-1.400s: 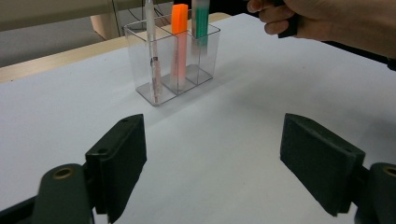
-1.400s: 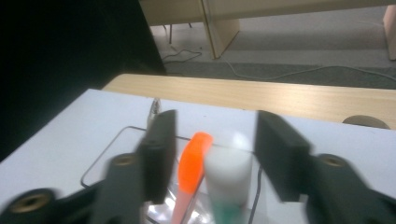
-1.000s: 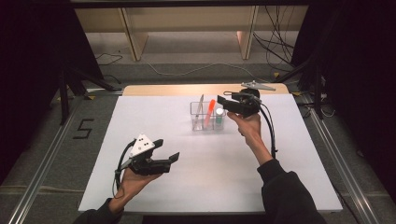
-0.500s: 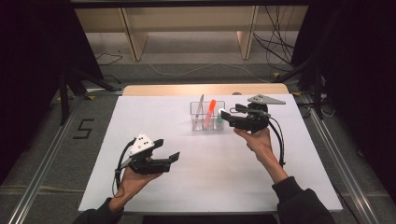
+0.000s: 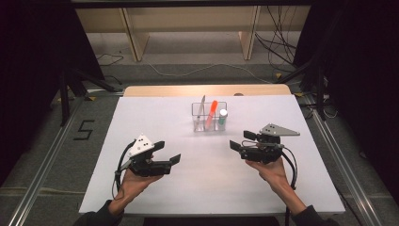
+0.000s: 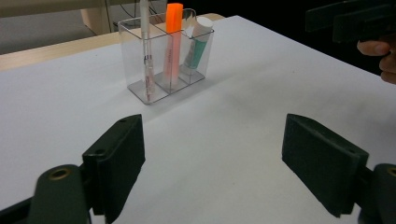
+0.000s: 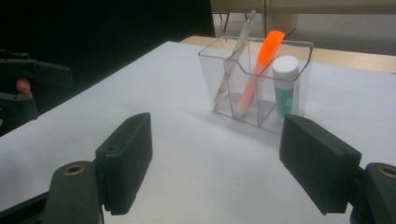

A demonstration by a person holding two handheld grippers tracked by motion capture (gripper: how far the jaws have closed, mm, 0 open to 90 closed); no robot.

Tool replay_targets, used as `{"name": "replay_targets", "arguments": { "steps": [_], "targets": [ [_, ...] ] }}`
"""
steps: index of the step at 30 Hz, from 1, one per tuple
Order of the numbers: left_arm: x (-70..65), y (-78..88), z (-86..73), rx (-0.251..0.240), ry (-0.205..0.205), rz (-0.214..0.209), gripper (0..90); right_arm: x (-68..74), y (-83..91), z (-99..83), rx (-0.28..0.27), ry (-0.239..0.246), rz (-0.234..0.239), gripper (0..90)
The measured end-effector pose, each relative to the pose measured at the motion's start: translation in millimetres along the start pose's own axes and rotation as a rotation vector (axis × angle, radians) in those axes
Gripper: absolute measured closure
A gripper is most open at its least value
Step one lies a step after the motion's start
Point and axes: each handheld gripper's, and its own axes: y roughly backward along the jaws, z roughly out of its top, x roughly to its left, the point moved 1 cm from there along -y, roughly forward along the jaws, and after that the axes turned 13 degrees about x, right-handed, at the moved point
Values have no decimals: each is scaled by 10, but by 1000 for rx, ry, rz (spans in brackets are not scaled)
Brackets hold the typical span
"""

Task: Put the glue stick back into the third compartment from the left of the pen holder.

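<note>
Clear organizer (image 5: 209,123) with three compartments, one only, standing upright toward the far middle of the white table (image 5: 155,117). Three items inside, one per compartment: one white pen (image 5: 202,109) leaning in the left cell, one orange highlighter (image 5: 211,113) tilted in the middle cell, one white-capped teal tube (image 5: 222,118) upright in the right cell. Two grippers, one in each hand. Left gripper (image 5: 168,151) held near the front left of the table, well apart from the organizer, jaws spread wide with nothing between them, pointed across toward the organizer as seen in the left gripper view (image 6: 163,51). Right gripper (image 5: 240,140) held at the right, nearer the organizer yet apart from it, below and to its right, jaws just been opening and now spread wide, nothing between them; organizer (image 7: 259,79) ahead and slightly right in the right gripper view. Both grippers clear of every item. Plain white sheet over a pale wooden tabletop, edge showing at the far side. Grey floor around, a "5" marked at the left, metal rails along both sides, cables and a wooden frame beyond, dark curtains at the flanks.
</note>
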Motion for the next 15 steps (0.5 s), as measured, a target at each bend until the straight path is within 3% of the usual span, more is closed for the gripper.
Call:
{"name": "replay_targets", "arguments": {
  "steps": [6,15],
  "targets": [
    [-41,16,-19,-2,-10,-30,170,87,95,-143,-7,13,13,236],
    [-85,1,-49,18,-14,-43,163,136,220,-317,-5,27,3,229]
  ]
}}
